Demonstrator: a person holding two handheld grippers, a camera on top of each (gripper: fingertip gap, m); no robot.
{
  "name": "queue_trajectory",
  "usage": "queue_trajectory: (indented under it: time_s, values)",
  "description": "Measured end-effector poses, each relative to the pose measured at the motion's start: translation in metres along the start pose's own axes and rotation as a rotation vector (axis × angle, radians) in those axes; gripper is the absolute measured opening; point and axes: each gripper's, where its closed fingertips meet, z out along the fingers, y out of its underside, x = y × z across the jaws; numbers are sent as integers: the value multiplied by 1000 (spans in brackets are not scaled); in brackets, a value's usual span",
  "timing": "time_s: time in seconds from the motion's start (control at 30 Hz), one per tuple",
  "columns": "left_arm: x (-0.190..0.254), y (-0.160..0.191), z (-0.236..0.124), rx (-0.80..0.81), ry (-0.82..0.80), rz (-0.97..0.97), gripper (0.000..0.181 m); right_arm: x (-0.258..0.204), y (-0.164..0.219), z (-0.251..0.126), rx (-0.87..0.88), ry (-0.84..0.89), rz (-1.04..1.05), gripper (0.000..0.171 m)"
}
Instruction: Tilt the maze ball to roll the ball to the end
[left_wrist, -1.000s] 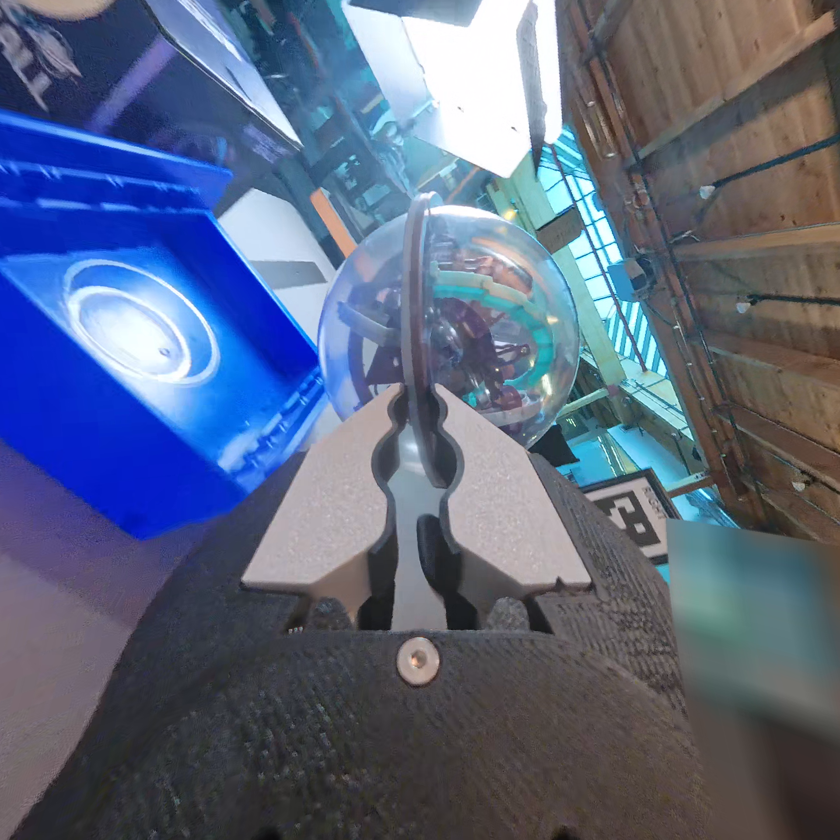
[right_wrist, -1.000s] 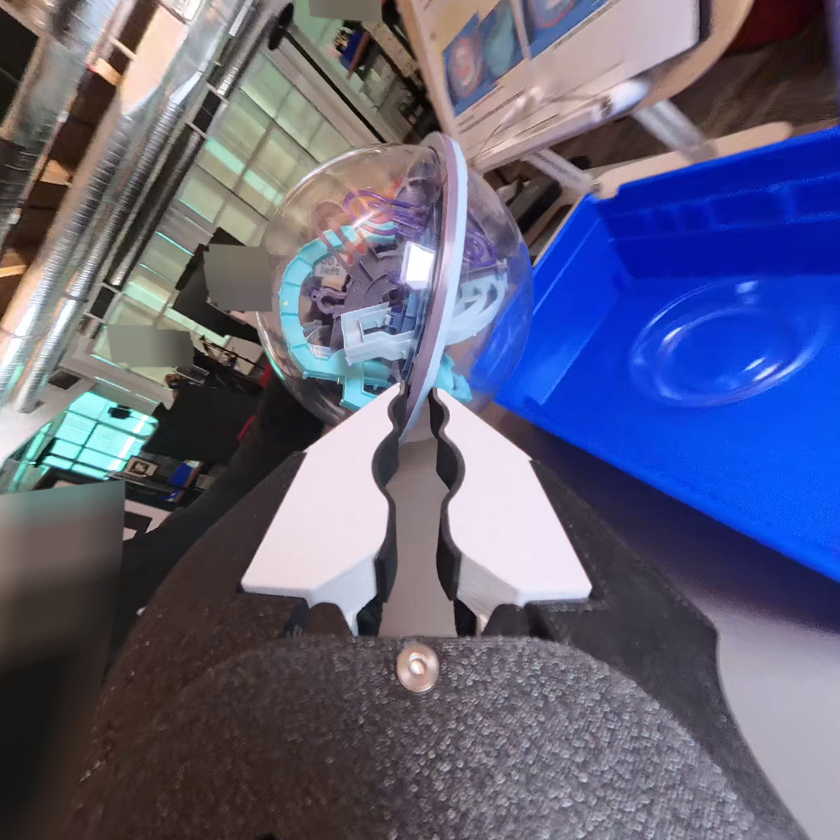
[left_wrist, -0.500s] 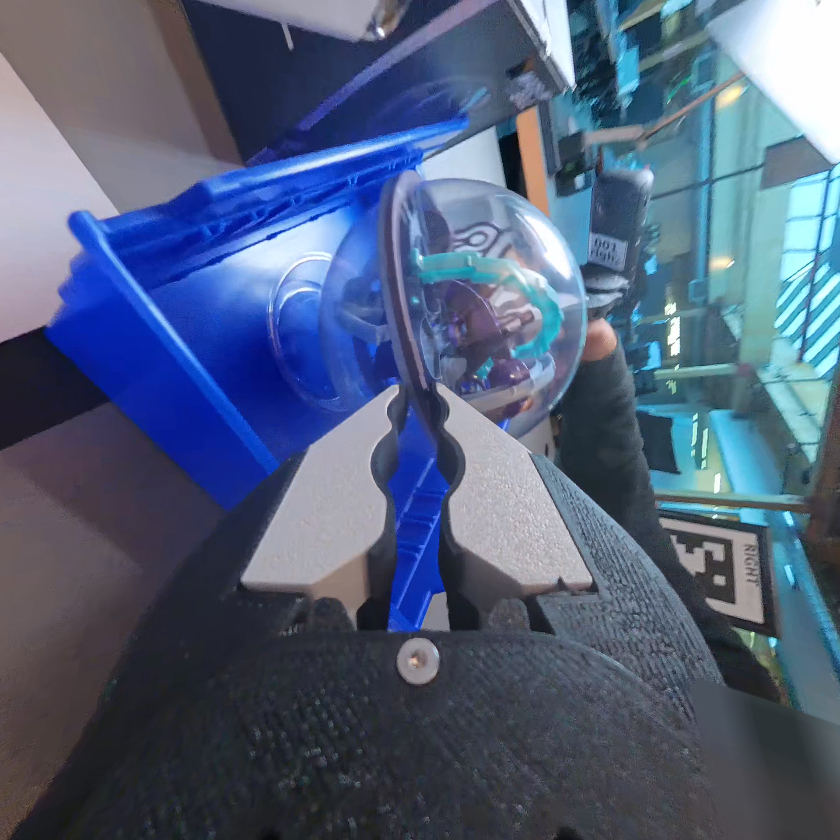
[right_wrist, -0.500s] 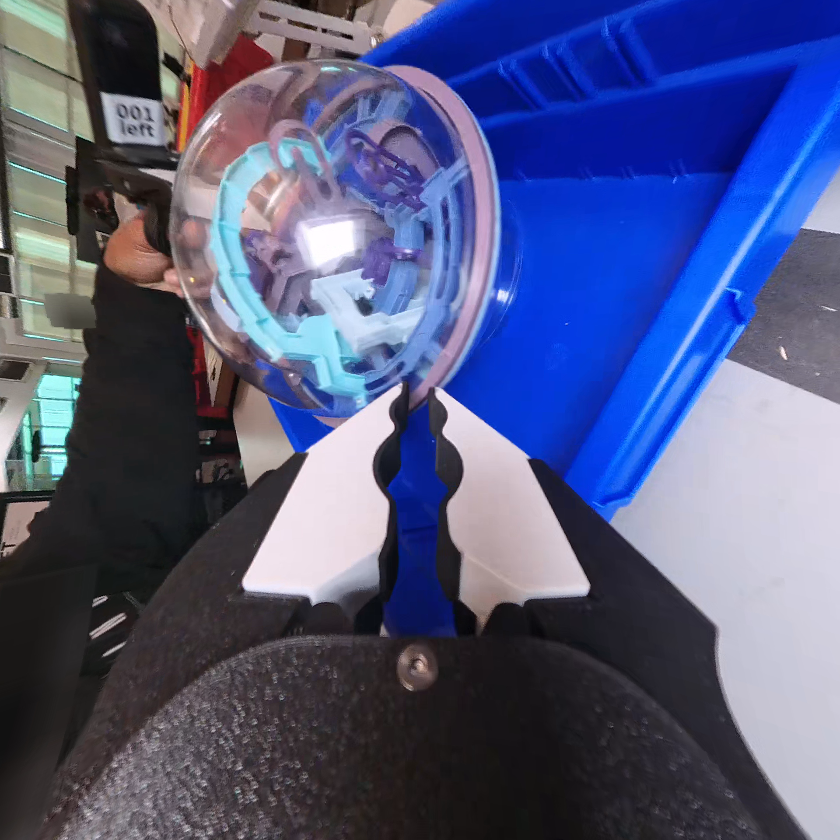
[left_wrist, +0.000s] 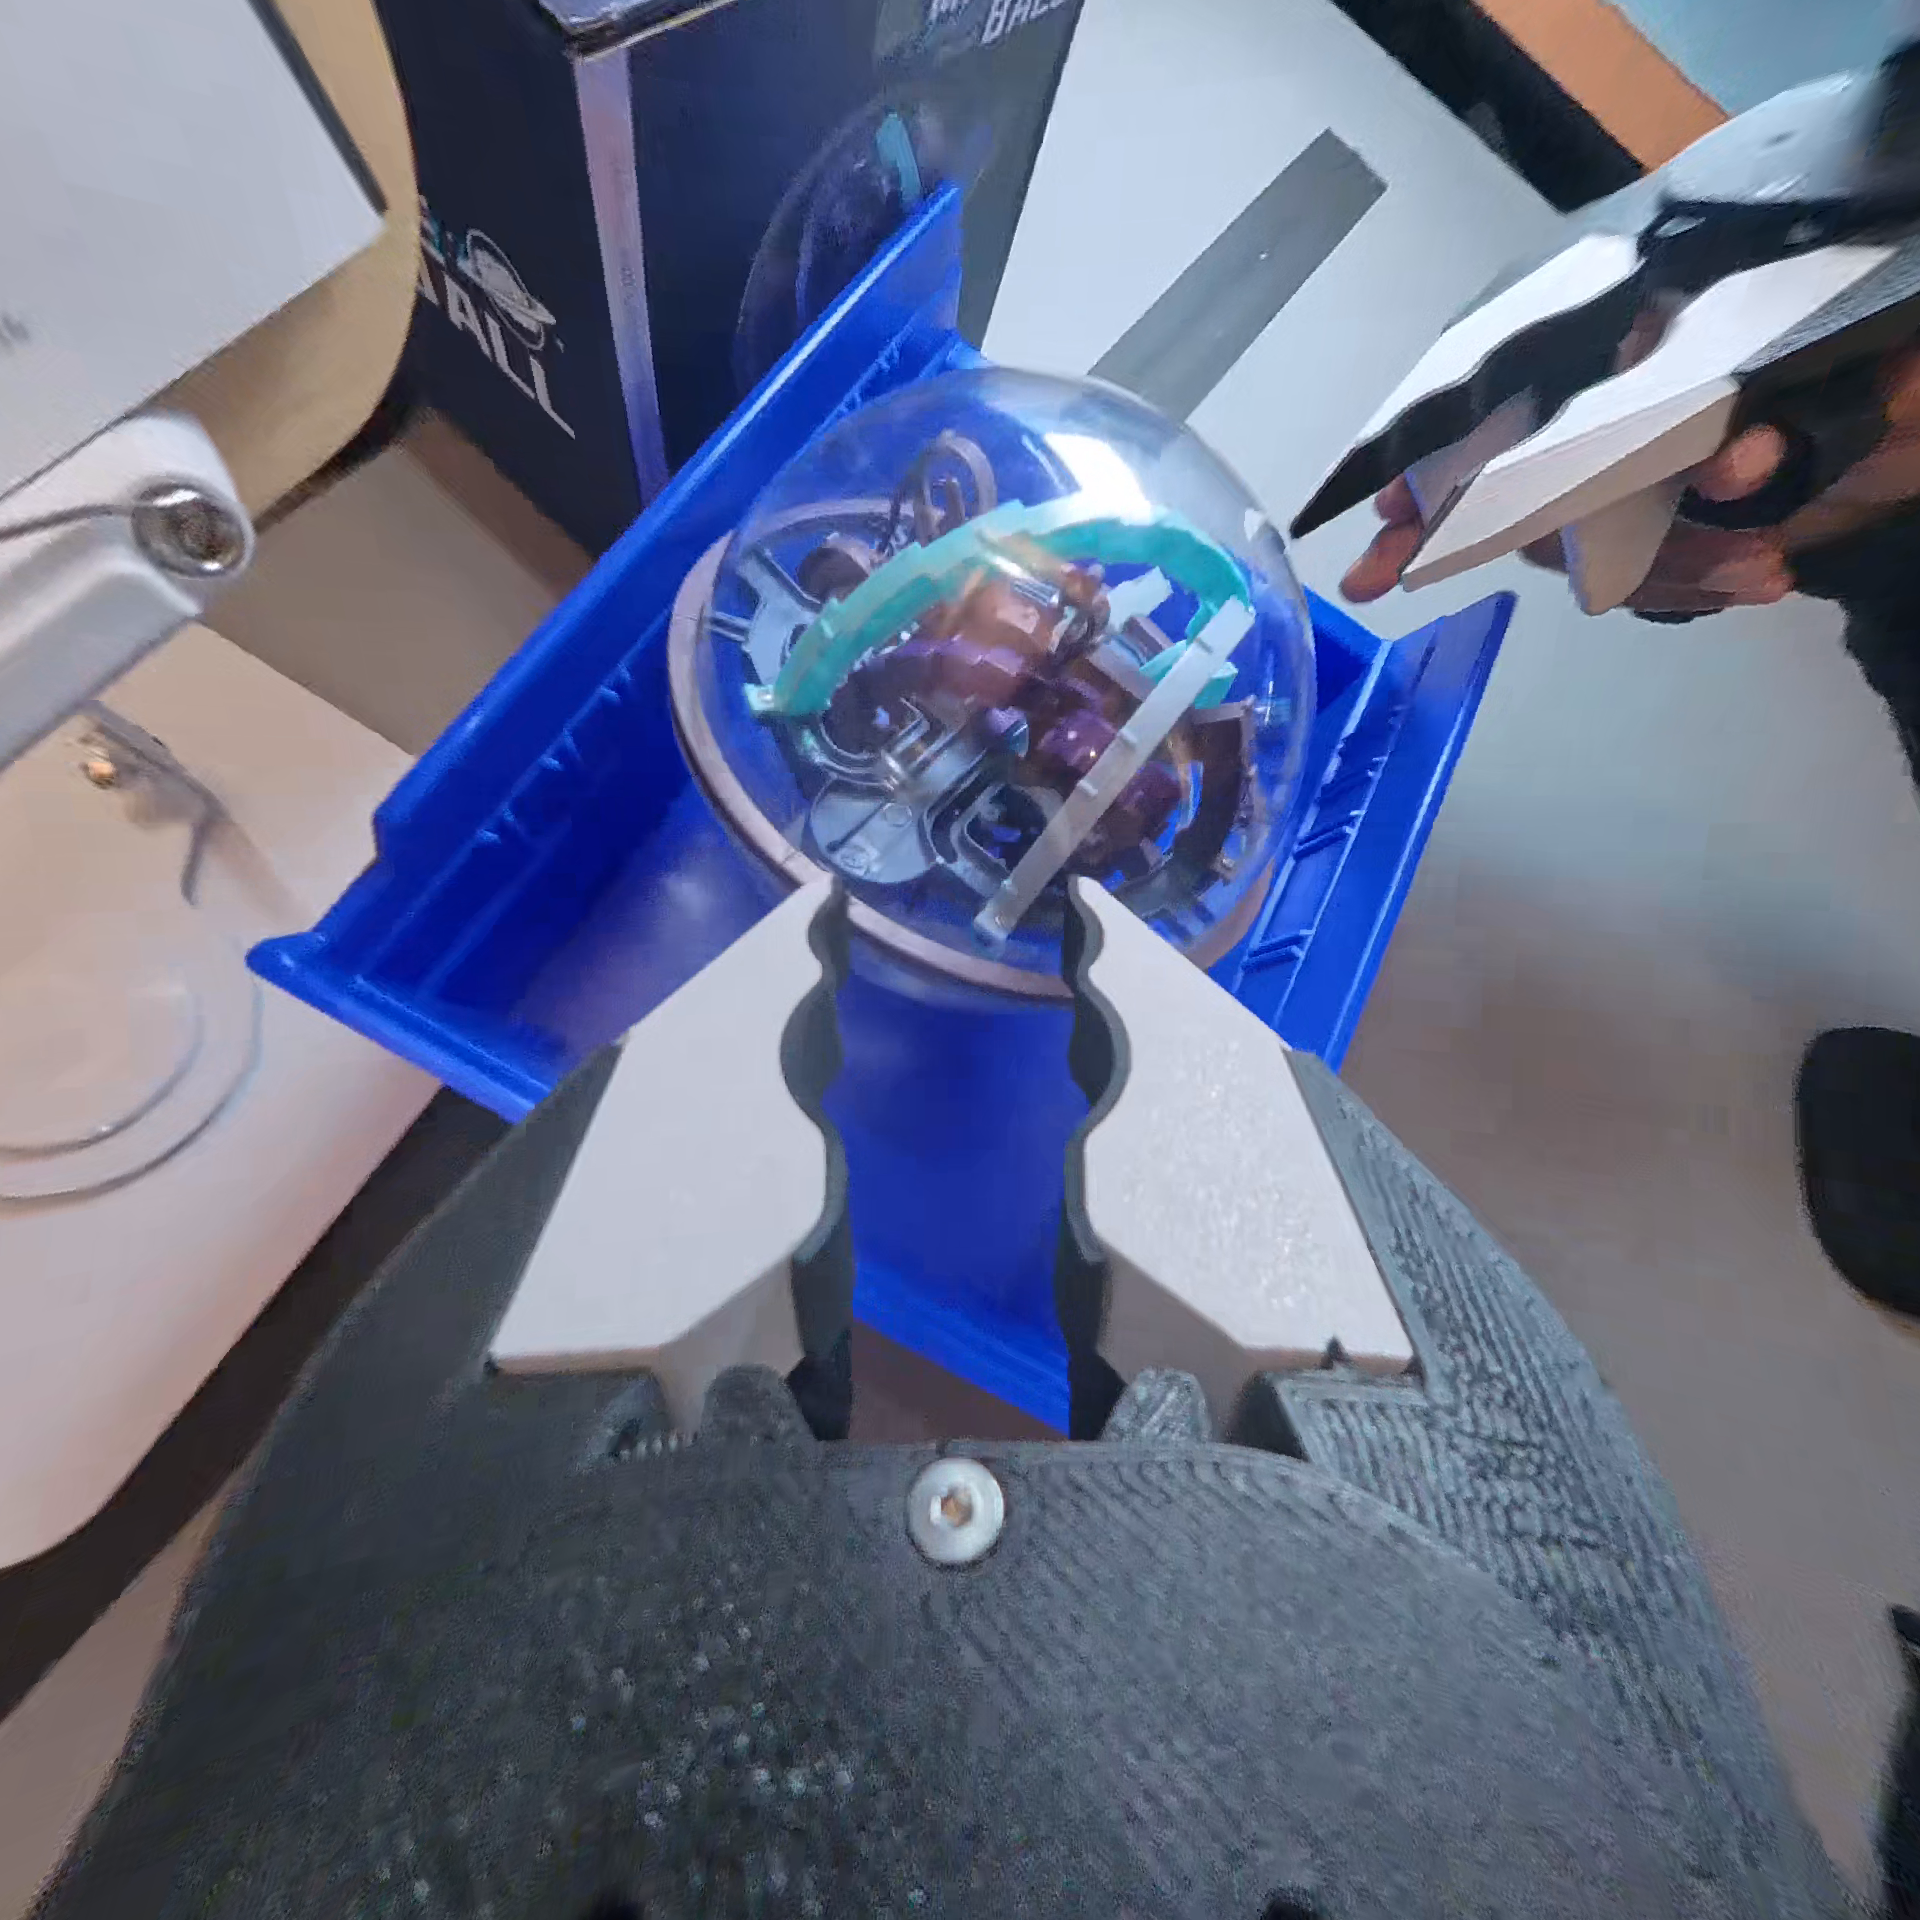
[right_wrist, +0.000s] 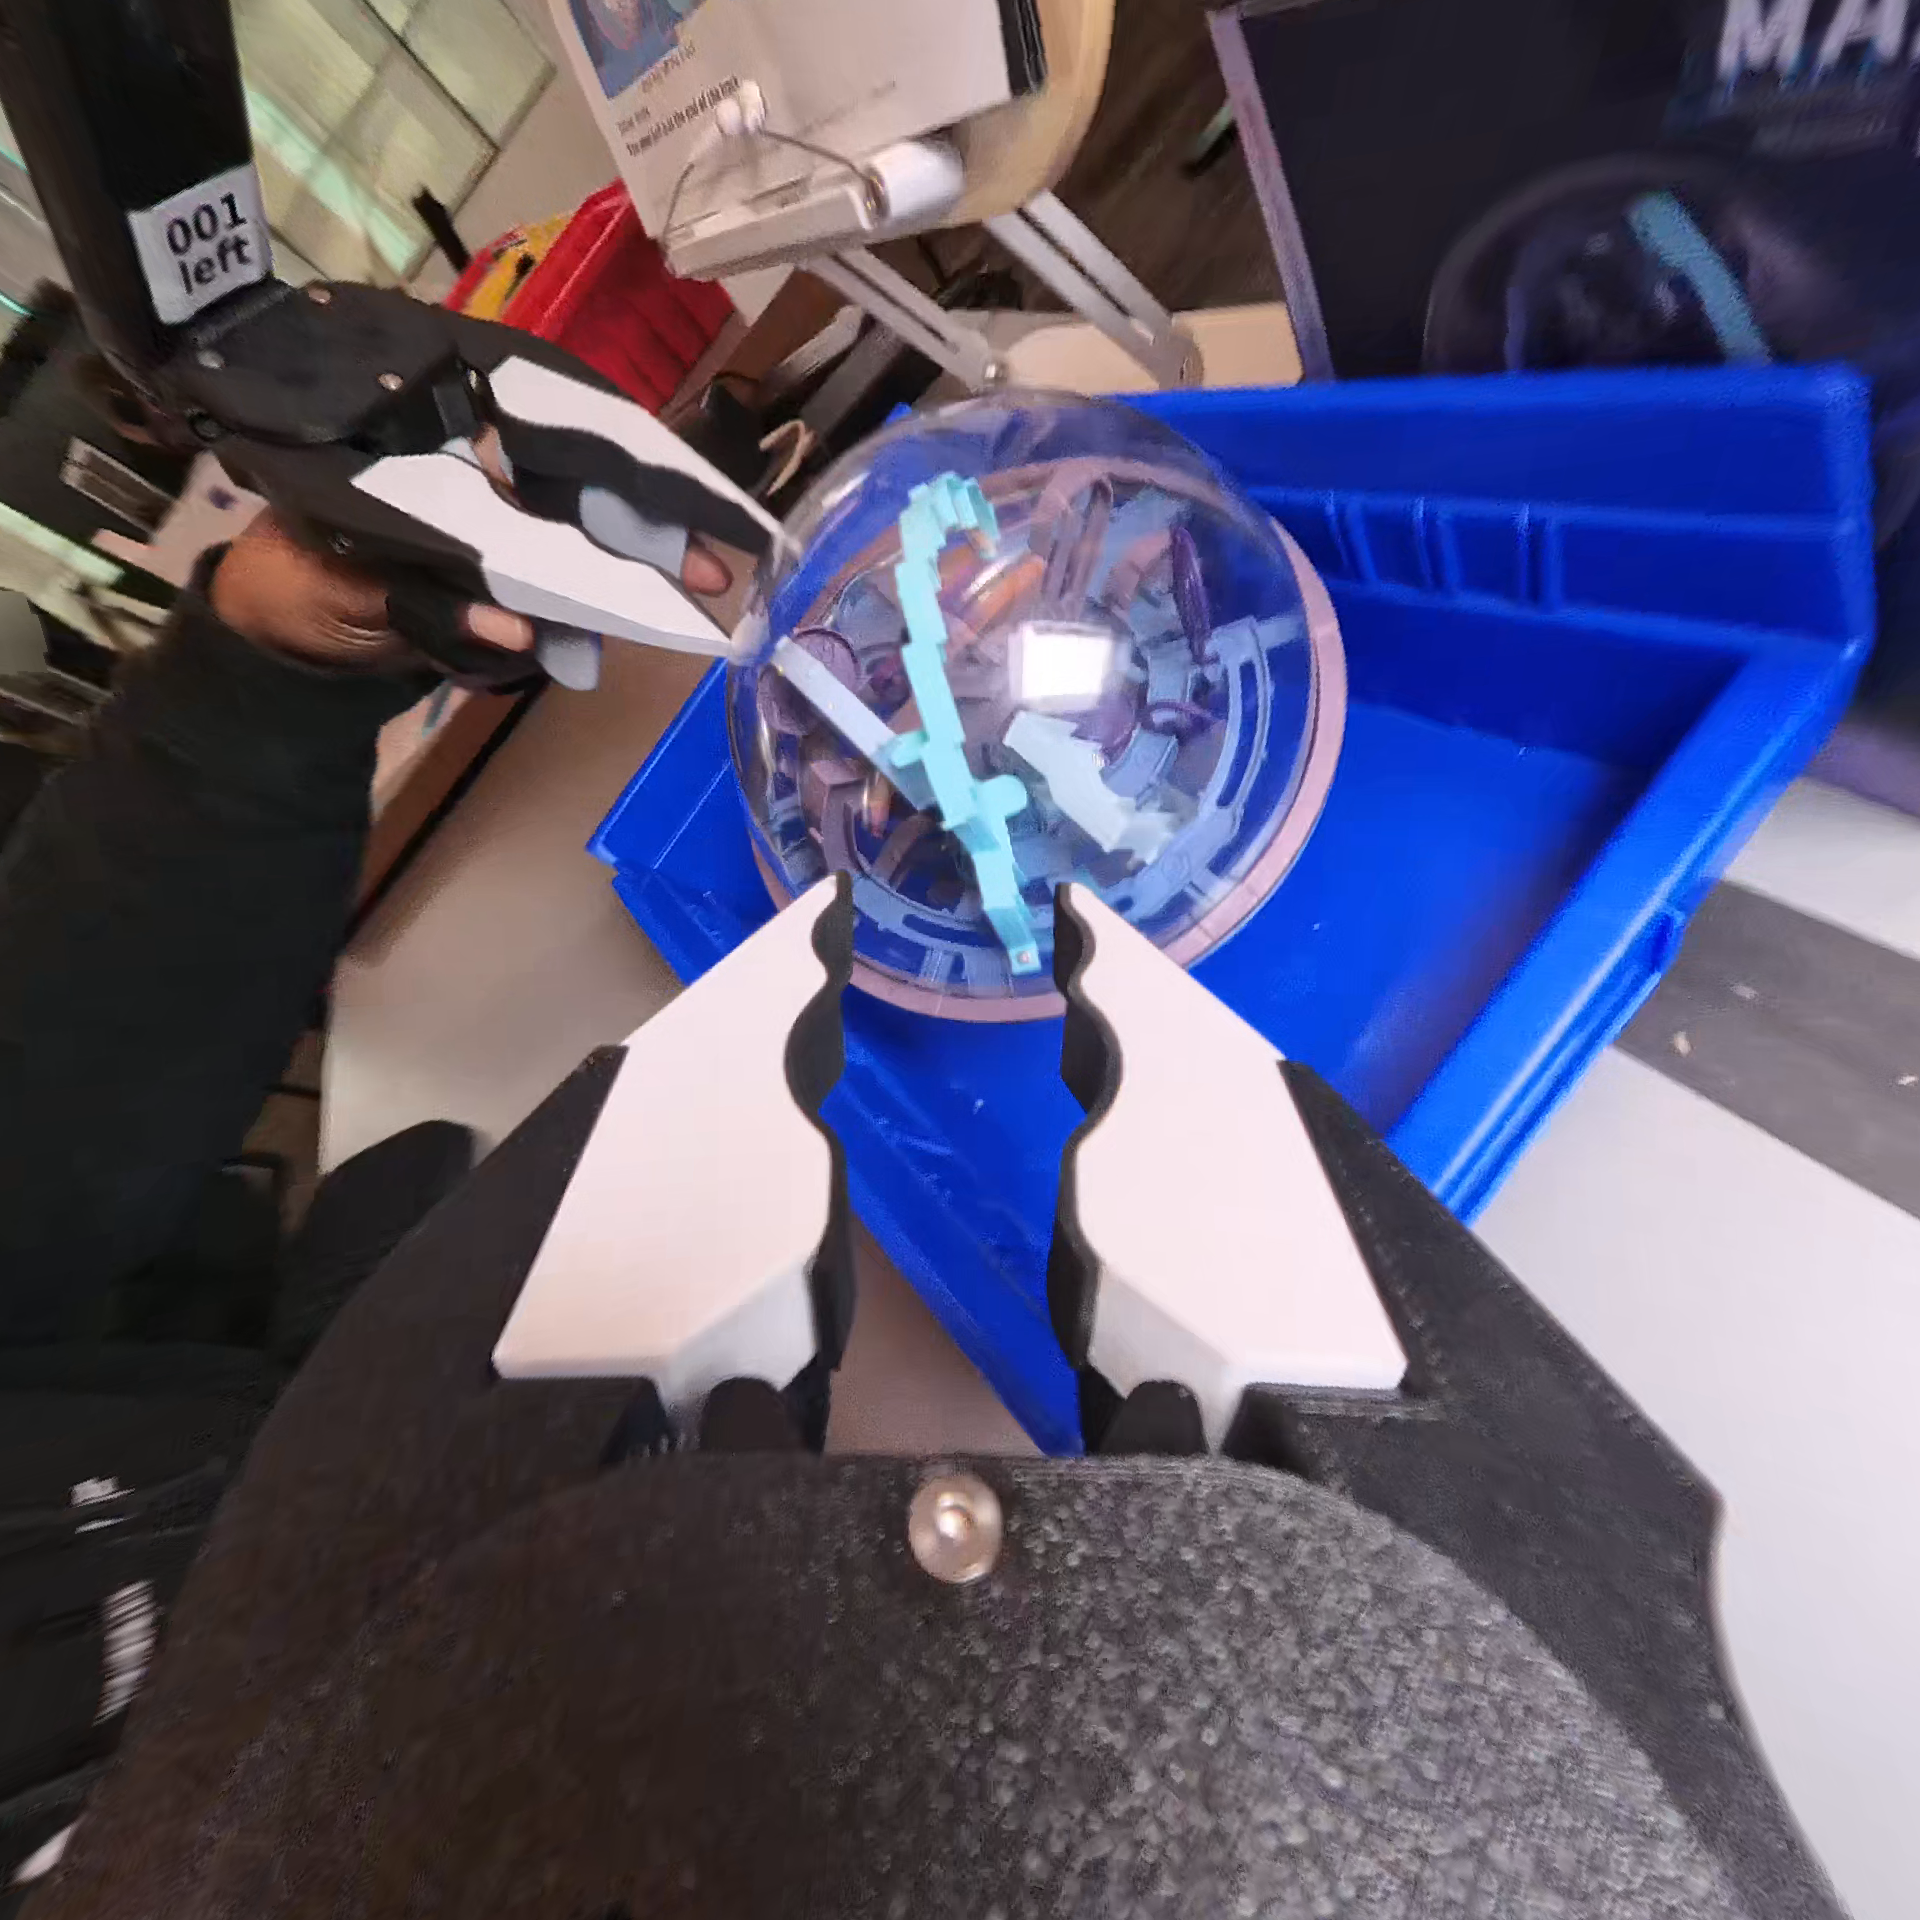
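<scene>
At the bottom of each wrist view, the left gripper (left_wrist: 945, 904) and right gripper (right_wrist: 951, 899) both stand parted, holding nothing, tips just short of the maze ball (left_wrist: 992, 675). The clear maze ball (right_wrist: 1039, 707) sits mid-frame in the blue bin (right_wrist: 1558, 790) on the table (left_wrist: 1610, 831). Behind, at the top, stands a dark box (left_wrist: 727, 156).

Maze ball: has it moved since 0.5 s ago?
Yes. The maze ball went from pinched at its rim, held beside the blue bin, to sitting in the bin, both grippers open.
</scene>
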Motion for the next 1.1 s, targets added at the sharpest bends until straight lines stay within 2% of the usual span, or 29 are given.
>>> queue_trajectory:
  time_s: [0.03, 0.17, 0.33, 0.53, 0.67, 0.83, 0.97, 1.03, 1.1]
  values:
    - [0, 5, 4, -16, -15, 25, 31, -4, -3, 1, 20, 33, -49, 38]
    - [-13, 28, 15, -89, -74, -13, 22, -19, -5, 7, 28, 130, -178, 39]
    - [1, 19, -12, 27, -63, 22, 25, -43, 0, -4, 93, 161, -277, 39]
    - [41, 27, -70, 306, -118, 167, 32, -84, 24, -29, 239, 248, -432, 49]
    - [62, 63, -96, 449, -262, 216, 20, -108, 55, -27, 297, 337, -530, 51]
    - [69, 135, -118, 480, -501, 169, 0, -116, 98, -27, 341, 541, -554, 42]
    - [79, 190, -132, 459, -554, 45, 0, -122, 133, -35, 350, 627, -555, 35]
    - [82, 208, -146, 480, -582, 7, 0, -129, 143, -45, 376, 622, -563, 37]
    - [84, 221, -160, 507, -593, -10, 13, -136, 151, -59, 390, 581, -541, 43]
